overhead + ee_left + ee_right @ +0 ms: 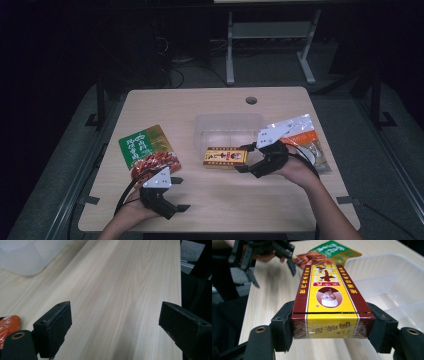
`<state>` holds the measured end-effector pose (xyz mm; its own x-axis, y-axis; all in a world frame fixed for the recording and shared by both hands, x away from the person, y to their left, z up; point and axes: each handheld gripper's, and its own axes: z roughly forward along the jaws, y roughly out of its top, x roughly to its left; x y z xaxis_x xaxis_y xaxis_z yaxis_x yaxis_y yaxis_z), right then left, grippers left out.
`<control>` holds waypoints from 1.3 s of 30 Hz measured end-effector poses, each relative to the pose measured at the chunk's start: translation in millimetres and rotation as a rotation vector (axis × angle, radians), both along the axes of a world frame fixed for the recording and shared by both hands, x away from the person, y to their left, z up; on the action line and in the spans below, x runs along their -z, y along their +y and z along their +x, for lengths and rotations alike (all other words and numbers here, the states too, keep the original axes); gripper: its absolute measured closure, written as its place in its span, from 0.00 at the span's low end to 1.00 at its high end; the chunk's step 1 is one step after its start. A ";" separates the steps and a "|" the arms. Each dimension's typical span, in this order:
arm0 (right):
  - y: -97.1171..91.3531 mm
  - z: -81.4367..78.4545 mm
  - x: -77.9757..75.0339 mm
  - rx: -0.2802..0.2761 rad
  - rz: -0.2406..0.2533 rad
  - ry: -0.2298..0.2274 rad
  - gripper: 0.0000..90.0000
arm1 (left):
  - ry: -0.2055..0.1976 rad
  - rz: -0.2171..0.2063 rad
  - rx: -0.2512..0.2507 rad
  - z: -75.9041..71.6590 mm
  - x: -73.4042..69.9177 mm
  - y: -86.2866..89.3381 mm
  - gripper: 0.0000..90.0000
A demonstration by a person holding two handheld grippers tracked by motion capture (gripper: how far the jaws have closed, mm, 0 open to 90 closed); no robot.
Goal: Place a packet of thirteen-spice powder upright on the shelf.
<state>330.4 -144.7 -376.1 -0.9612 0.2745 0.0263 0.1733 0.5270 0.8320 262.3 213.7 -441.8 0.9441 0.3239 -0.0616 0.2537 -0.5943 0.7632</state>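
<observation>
Yellow-and-maroon box [329,307] sits clamped endwise between the right hand-held gripper's [332,327] jaws, just beside the clear tub [392,282].

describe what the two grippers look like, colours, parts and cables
Both the left gripper and the right gripper are black, each with two blocky jaws, a pale three-cornered plate on top and a black cable looping back. The forearms are bare, no sleeves.

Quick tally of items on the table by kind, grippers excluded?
Flat pouches: 2 (green-and-red pouch, clear-and-orange pouch)
Boxes: 1 (yellow-and-maroon box, clamped in the right gripper)
Clear plastic tubs: 1 (clear tub)
Total: 4
</observation>
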 end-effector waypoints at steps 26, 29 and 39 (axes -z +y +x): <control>14.6 47.8 -27.2 0.044 -0.044 -0.011 0.35 | 0.000 0.005 0.018 -0.7 2.4 -4.8 0.13; 18.3 54.1 -28.7 0.045 -0.048 -0.019 0.35 | 0.007 0.001 0.011 -0.8 2.3 -4.5 0.13; 33.1 78.2 -29.6 0.046 -0.099 -0.027 0.35 | 0.008 -0.001 0.014 -1.0 2.3 -3.0 0.13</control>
